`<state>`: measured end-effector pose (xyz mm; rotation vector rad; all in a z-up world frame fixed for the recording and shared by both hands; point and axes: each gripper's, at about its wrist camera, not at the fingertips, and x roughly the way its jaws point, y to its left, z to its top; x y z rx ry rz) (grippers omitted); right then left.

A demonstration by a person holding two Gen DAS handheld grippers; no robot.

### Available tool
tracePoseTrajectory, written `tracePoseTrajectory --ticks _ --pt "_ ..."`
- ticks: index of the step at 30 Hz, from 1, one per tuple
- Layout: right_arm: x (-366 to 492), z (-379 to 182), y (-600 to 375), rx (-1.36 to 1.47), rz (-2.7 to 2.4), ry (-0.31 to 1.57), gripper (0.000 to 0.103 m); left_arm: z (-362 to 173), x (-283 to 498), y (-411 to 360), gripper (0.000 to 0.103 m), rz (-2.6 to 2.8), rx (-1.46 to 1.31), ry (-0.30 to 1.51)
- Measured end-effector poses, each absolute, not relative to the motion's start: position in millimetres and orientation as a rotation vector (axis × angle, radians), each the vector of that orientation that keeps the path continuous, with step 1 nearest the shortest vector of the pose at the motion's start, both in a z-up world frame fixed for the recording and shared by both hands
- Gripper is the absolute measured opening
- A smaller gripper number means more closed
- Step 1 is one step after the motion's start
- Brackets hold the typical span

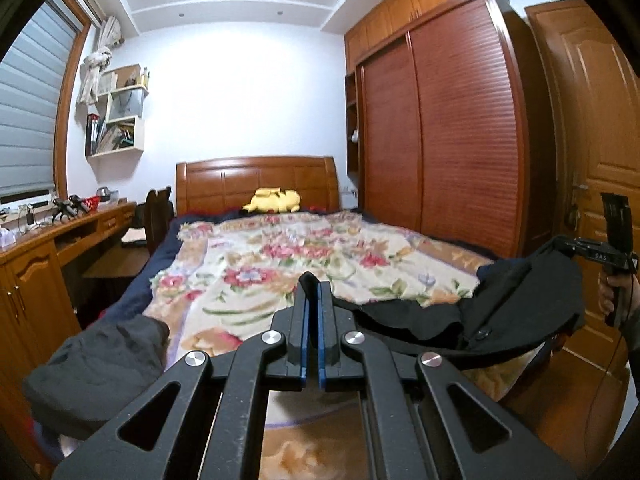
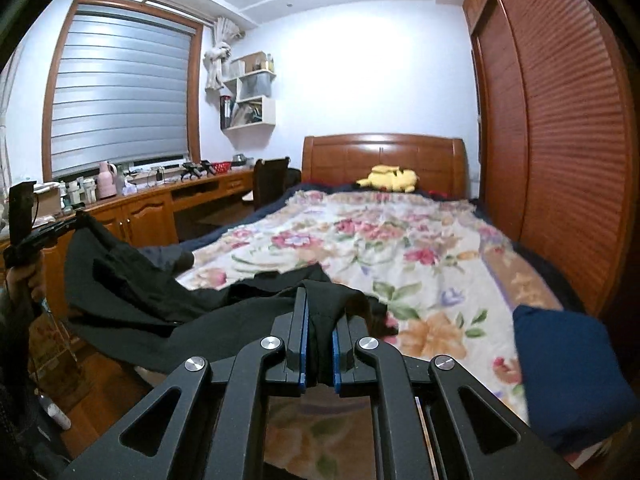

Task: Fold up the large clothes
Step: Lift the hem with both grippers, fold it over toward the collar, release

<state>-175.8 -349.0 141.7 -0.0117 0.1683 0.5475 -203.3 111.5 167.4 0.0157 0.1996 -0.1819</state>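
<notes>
- The black garment is soft and limp. It hangs in a slack swag between my two claws and droops over the foot of the bed, so I judge it light but floppy, with no stiffness to hold a fold by itself.
- It looks like matte woven cloth, not slippery. A small button or snap shows on one panel in the left wrist view, so I would keep the pads clear of hardware.
- I judge the best holds to be on hems or corners, one per claw, well apart, so the cloth pulls taut and flat.
- My left claw is pressed together on a thin edge of the cloth; a small black fold pokes up over the tips of its blue pads.
- My right claw is clamped on a thicker bunch, which fills the gap between its pads.
- Both claws point nearly level, slightly down, toward the headboard, raised above the floral blanket.
- In the right wrist view my left hand grips its handle at the far left; the other hand shows likewise at the right edge of the left view.
- A grey garment and a blue one lie apart at the bed's near corners.
</notes>
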Motion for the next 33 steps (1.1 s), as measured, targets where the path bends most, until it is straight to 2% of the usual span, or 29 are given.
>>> tracePoseTrajectory --ticks 6,10,15,25,30,33 --pt "-195 147 -356 -0.008 0.552 0.123 0.008 177 -177 122 0.004 -0.155 -0.003 0.202" --pt "-140 147 -335 -0.019 0.531 0.176 0.008 159 -119 120 0.004 -0.087 0.012 0.285" --pt "-53 134 -298 -0.009 0.504 0.321 0.008 104 -34 134 0.004 -0.020 -0.030 0.469" --pt "47 61 -260 -0.010 0.478 0.525 0.008 34 20 137 0.004 0.010 0.005 0.610" --pt "102 56 -237 -0.035 0.442 0.604 0.009 7 62 138 0.004 0.016 0.006 0.673" --pt "116 59 -227 -0.074 0.408 0.577 0.009 -3 84 138 0.004 0.025 0.018 0.701"
